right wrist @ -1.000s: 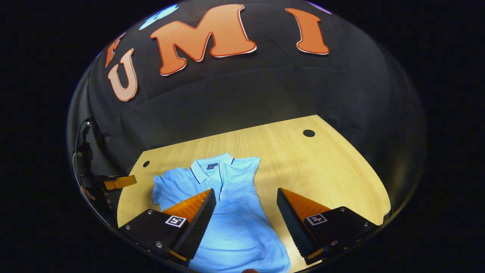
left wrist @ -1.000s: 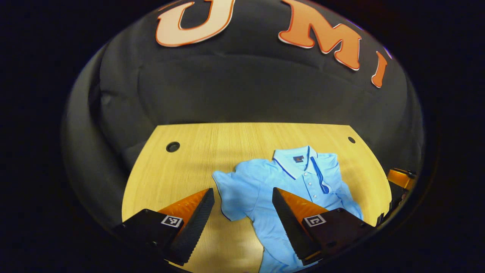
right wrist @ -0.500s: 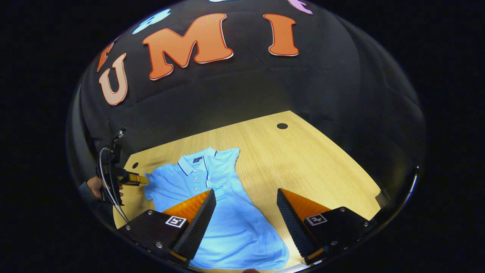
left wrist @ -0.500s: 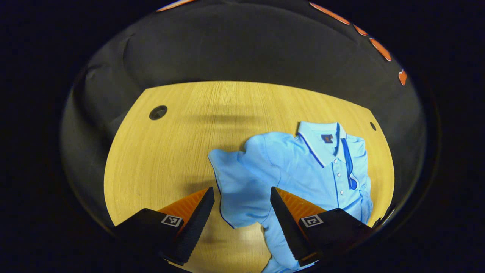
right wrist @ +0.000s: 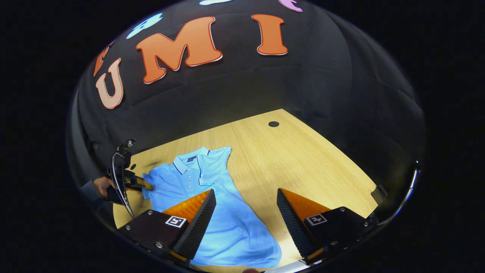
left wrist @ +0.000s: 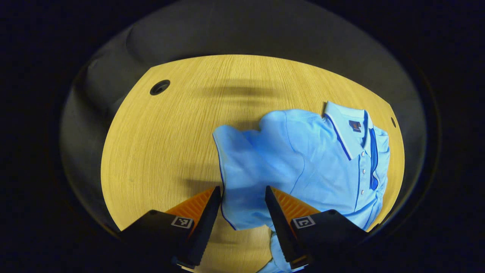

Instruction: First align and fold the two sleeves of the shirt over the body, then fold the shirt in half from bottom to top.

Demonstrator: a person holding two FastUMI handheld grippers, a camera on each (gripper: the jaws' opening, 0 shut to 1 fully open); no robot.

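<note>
Blue shirt (left wrist: 303,167) hem cut off behind left gripper (left wrist: 242,206).

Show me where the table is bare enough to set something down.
Bare table runs from the shirt to the far edge with the hole. In the left gripper view, table between sleeve and hole is also bare. Crowded around the sleeve, where the left gripper works.

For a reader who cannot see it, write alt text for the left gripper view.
The left gripper, fingers apart, closes in on the near sleeve of a light blue polo shirt spread on a wooden table.
</note>
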